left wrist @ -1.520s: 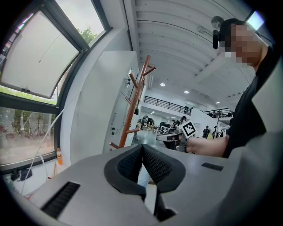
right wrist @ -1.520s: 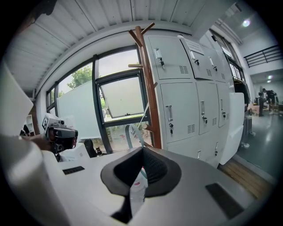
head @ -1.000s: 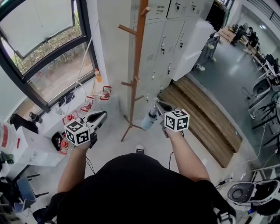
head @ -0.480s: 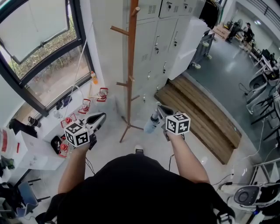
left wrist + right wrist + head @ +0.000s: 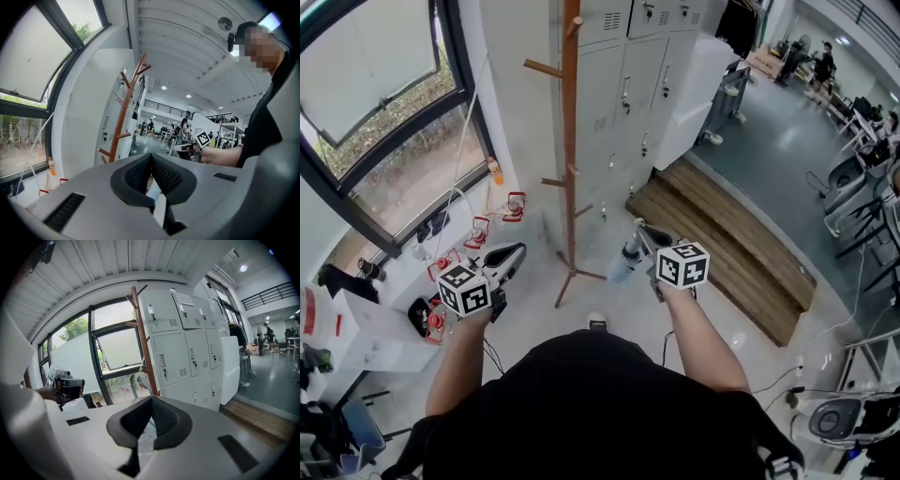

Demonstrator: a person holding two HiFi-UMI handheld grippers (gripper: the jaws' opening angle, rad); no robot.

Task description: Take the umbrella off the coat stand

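The bare wooden coat stand (image 5: 570, 141) rises ahead by the wall, with nothing on its pegs; it also shows in the left gripper view (image 5: 123, 119) and the right gripper view (image 5: 143, 348). My right gripper (image 5: 639, 228) is shut, and a pale folded umbrella (image 5: 622, 262) hangs from its tips, to the right of the stand's feet. In the right gripper view the pads meet (image 5: 151, 398) over clear, pale material (image 5: 144, 439). My left gripper (image 5: 517, 251) is held left of the stand, shut with nothing in it (image 5: 151, 155).
Grey lockers (image 5: 628, 84) line the wall behind the stand. A big window (image 5: 384, 112) is at the left, with cables and small red-topped items (image 5: 478, 230) on the floor below. A low wooden platform (image 5: 722, 234) lies to the right. White boxes (image 5: 366, 323) sit lower left.
The coat stand has slid leftward in the head view as the view swings right. Both grippers keep their places in the picture, the right one still holding the umbrella.
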